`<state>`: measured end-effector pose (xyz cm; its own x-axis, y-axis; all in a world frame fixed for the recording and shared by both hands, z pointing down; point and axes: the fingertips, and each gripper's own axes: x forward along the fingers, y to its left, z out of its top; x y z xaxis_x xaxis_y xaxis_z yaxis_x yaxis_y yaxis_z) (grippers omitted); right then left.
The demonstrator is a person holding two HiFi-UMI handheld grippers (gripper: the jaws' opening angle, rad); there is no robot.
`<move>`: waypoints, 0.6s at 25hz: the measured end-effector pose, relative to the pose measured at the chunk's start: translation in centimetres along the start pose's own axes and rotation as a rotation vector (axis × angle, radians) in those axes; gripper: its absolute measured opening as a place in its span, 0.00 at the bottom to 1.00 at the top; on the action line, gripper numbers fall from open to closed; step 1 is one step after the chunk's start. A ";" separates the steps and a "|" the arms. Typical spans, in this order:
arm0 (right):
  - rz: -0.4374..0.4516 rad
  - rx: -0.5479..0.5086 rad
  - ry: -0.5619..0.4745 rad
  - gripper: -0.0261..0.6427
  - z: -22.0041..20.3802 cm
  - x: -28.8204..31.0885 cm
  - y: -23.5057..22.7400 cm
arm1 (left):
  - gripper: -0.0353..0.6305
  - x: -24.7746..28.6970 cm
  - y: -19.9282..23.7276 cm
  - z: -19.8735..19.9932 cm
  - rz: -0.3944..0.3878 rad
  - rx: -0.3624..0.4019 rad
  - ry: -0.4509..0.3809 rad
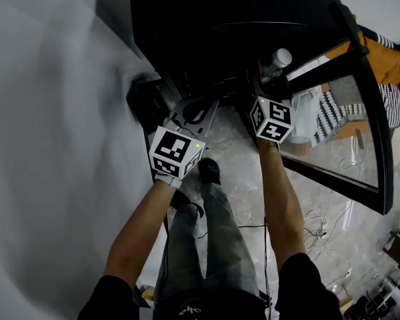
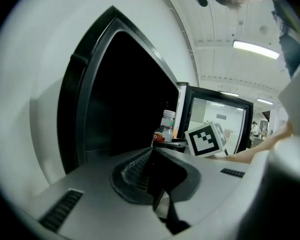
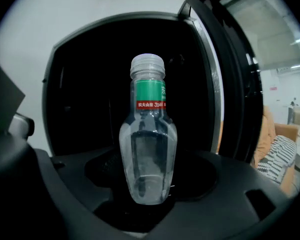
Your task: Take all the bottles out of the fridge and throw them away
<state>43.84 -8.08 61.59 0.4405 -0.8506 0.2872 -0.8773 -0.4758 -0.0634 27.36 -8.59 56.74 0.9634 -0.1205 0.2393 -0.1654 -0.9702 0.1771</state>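
At the mouth of the open black fridge, toward one o'clock in the head view, the right gripper is clamped on the clear plastic bottle with green label and white cap, and had best back straight out, clear of the glass door at three o'clock. In the left gripper view the left gripper, fingers pressed together on nothing, has that bottle at twelve o'clock. In the right gripper view the bottle's long axis stands upright, cap toward twelve o'clock; a steady low squeeze should keep it so.
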 end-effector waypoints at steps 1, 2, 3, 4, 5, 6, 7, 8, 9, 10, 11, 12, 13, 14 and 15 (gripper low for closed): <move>0.004 0.005 0.002 0.49 0.4 -1.5 0.4 | 0.06 -0.9 -0.4 0.4 0.002 -0.001 -0.001; 0.008 0.008 0.005 0.49 0.8 -3.2 0.8 | 0.06 -1.8 -0.9 0.9 0.004 -0.004 -0.002; 0.011 0.009 0.010 0.49 1.3 -4.9 1.2 | 0.06 -2.8 -1.4 1.5 0.003 -0.007 -0.004; 0.016 0.006 0.014 0.49 1.9 -6.6 1.6 | 0.06 -3.8 -2.0 2.2 0.001 -0.006 -0.007; 0.022 0.001 0.016 0.49 2.7 -8.2 2.1 | 0.06 -4.6 -2.5 3.0 -0.002 -0.002 -0.012; 0.029 -0.006 0.015 0.49 3.7 -9.7 2.5 | 0.06 -5.3 -3.1 4.0 -0.004 0.005 -0.018; 0.036 -0.012 0.012 0.49 4.8 -11.2 2.9 | 0.06 -6.0 -3.6 5.0 -0.006 0.012 -0.027; 0.040 -0.016 0.011 0.49 6.0 -12.8 3.2 | 0.06 -6.8 -4.1 6.0 -0.006 0.017 -0.034; 0.043 -0.017 0.012 0.49 7.1 -14.5 3.6 | 0.06 -7.8 -4.7 7.0 -0.004 0.018 -0.039; 0.045 -0.018 0.013 0.49 8.1 -16.3 3.9 | 0.06 -8.8 -5.2 8.0 -0.001 0.018 -0.043; 0.047 -0.021 0.014 0.49 9.1 -17.9 4.3 | 0.06 -9.9 -5.7 8.9 0.004 0.019 -0.045; 0.050 -0.025 0.012 0.49 10.3 -19.4 4.6 | 0.06 -11.0 -6.0 9.9 0.010 0.020 -0.047; 0.055 -0.029 0.009 0.49 11.4 -20.6 5.0 | 0.06 -12.0 -6.2 10.9 0.018 0.022 -0.050; 0.059 -0.032 0.005 0.49 12.5 -21.8 5.4 | 0.06 -12.9 -6.3 11.9 0.024 0.024 -0.052; 0.065 -0.034 0.002 0.49 13.6 -22.8 5.8 | 0.06 -13.7 -6.4 12.7 0.029 0.026 -0.054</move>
<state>31.28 5.53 41.70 0.3824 -0.8788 0.2854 -0.9099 -0.4119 -0.0492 17.90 -3.40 40.25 0.9684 -0.1596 0.1919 -0.1889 -0.9712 0.1453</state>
